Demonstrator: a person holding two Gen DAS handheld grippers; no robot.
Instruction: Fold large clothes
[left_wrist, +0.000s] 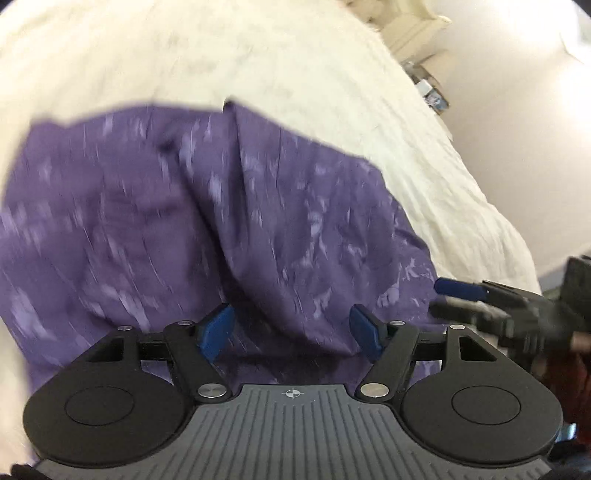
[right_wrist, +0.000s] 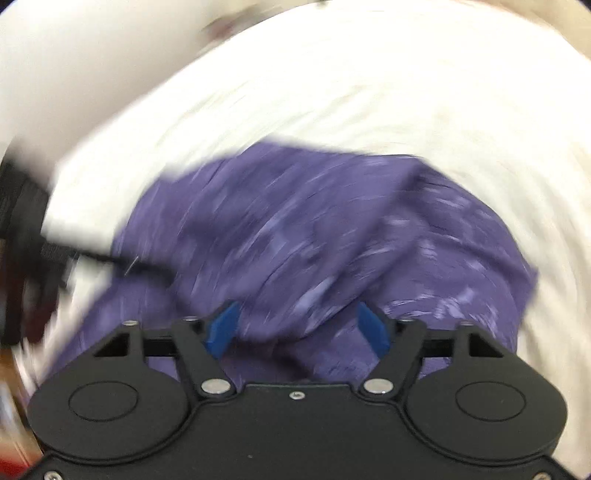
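— So, what's biggest from where you stand?

— That cream bedspread (left_wrist: 258, 55). It fills nearly everything in both wrist views, and its far edge runs along a pale wall (left_wrist: 517, 74).

— And the clothing?

— A purple garment (left_wrist: 147, 206) with lighter streaks lies bunched on the bedspread, on the side nearer the person. A raised fold runs up its middle, and one corner sticks up at its far edge against the cream. It's blurred in both views, more so in the right wrist one, so I can't tell what sort of garment it is.

— The grippers?

— Both hang over the garment's near edge. The left gripper (left_wrist: 291, 328) has its blue fingers (left_wrist: 216, 330) spread apart; cloth lies below the gap, but the pads aren't pressing on it. The right gripper (right_wrist: 299, 328) is the same: jaws wide, purple fabric under them, nothing pinched.

— Are they close together?

— Fairly. In the left wrist view the right gripper pokes in over the garment's right-hand edge, one blue pad showing. In the right wrist view the left one is a dark smear at the garment's left-hand edge.

— Anything smaller?

— Some blurred clutter beyond the bedspread, by the wall. I can't make it out.
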